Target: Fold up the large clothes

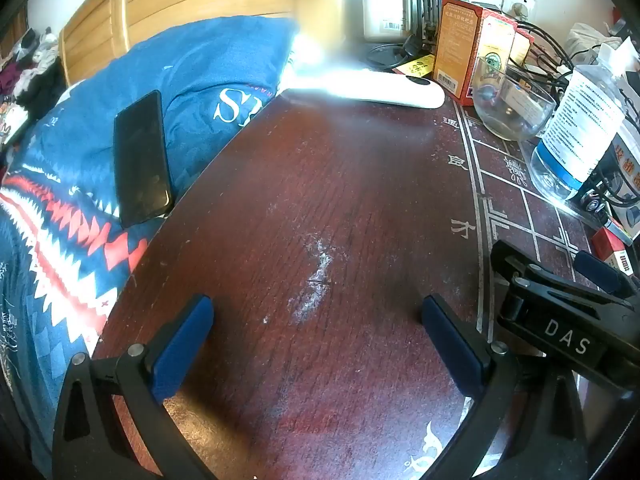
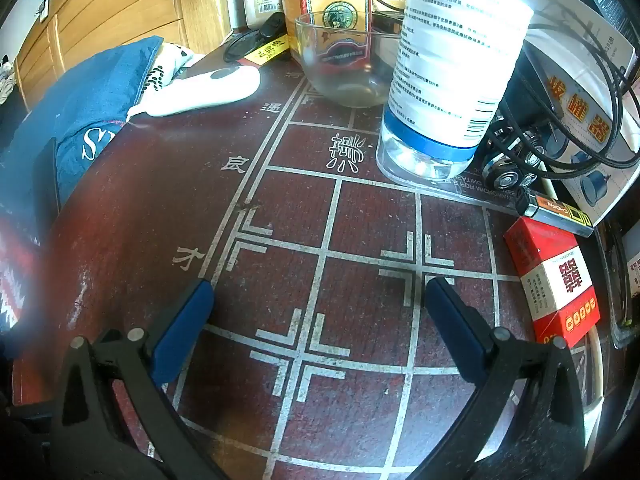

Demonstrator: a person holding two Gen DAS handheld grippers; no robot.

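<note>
Clearly both grippers — left gripper point(image 1: 318, 330), right gripper point(image 2: 319, 314) — gape empty over the table point(image 1: 340, 200); clothing possibly off-frame.

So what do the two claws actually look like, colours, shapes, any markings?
Both match. The left claw has black angular arms with triangular cut-outs and silver round pivot pins, and each finger carries a long blue pad. The right claw is built the same: black frame, silver pins, blue pads. In the left view, the right claw's black body bears a white "DAS" label. No cables or sleeves show.
</note>
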